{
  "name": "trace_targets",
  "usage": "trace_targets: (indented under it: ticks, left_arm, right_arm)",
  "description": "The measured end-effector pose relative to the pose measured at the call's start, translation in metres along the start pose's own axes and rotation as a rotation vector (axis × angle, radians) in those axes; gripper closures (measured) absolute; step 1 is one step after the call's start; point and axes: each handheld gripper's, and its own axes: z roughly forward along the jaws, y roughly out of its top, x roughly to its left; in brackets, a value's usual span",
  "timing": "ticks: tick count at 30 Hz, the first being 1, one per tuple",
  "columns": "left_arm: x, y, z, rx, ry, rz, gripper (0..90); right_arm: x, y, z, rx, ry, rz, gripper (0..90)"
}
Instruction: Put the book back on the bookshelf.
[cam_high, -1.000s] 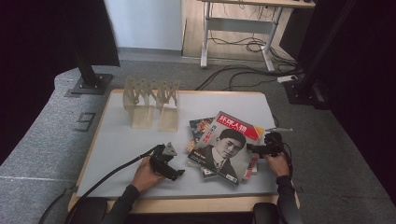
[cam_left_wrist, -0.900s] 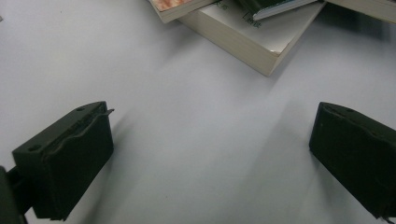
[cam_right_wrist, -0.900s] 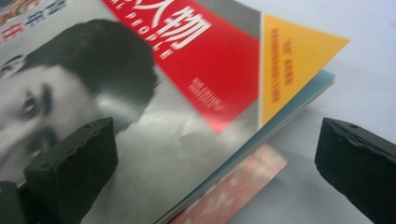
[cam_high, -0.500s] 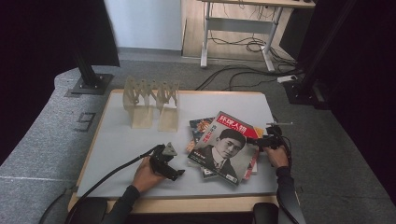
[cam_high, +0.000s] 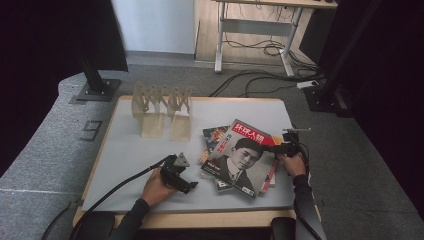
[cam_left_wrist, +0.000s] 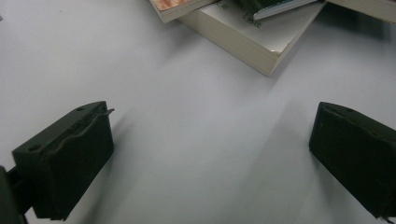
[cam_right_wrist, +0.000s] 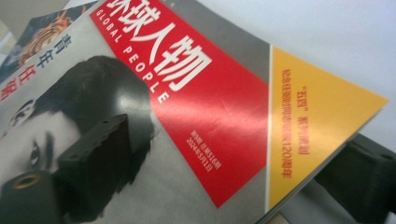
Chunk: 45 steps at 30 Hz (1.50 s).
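A stack of magazines and books (cam_high: 216, 137) lies right of the table's middle. On top is a magazine (cam_high: 240, 155) with a red header and a portrait cover. My right gripper (cam_high: 276, 148) is at this magazine's right edge. In the right gripper view the jaws stand open, one over the cover and one below the yellow corner of the magazine (cam_right_wrist: 299, 116), which lies between them (cam_right_wrist: 236, 140). My left gripper (cam_high: 186, 184) rests on the mat left of the stack, open and empty (cam_left_wrist: 212, 112), facing a thick book (cam_left_wrist: 243, 37).
A pale wooden rack (cam_high: 161, 107) stands at the back left of the grey mat (cam_high: 125, 155). Cables trail from both grippers toward the table's front edge. Bare mat lies between the rack and my left hand.
My right gripper has edged a little left and away from the person, onto the top magazine's right edge. The left gripper has stayed put.
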Motion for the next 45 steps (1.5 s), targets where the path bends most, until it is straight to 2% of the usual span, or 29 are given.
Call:
trace_targets:
  ticks: [2, 11, 15, 20, 24, 31, 45]
  left_arm:
    - [0.000, 0.000, 0.000, 0.000, 0.000, 0.000, 0.0]
    - [0.000, 0.000, 0.000, 0.001, 0.002, 0.001, 0.0]
    - [-0.001, 0.000, 0.000, 0.002, 0.003, 0.004, 0.0]
    - [0.000, 0.000, 0.000, 0.003, 0.002, 0.004, 0.0]
    - [0.000, 0.000, 0.000, 0.002, 0.001, 0.001, 0.0]
    - [0.000, 0.000, 0.000, 0.002, 0.000, 0.000, 0.0]
    - [-0.001, 0.000, -0.001, 0.004, 0.002, 0.000, 0.0]
  right_arm:
    - [0.002, 0.002, -0.003, -0.011, -0.020, -0.015, 19.8]
    - [0.006, 0.008, -0.023, -0.079, -0.081, -0.071, 65.6]
    - [0.011, 0.012, -0.031, -0.091, -0.093, -0.110, 77.9]
    - [0.020, 0.016, -0.035, -0.089, -0.105, -0.151, 82.1]
    - [0.024, 0.018, -0.038, -0.103, -0.098, -0.160, 84.5]
    - [0.031, 0.020, -0.043, -0.131, -0.083, -0.162, 85.5]
    - [0.051, 0.029, -0.057, -0.160, -0.074, -0.234, 85.9]
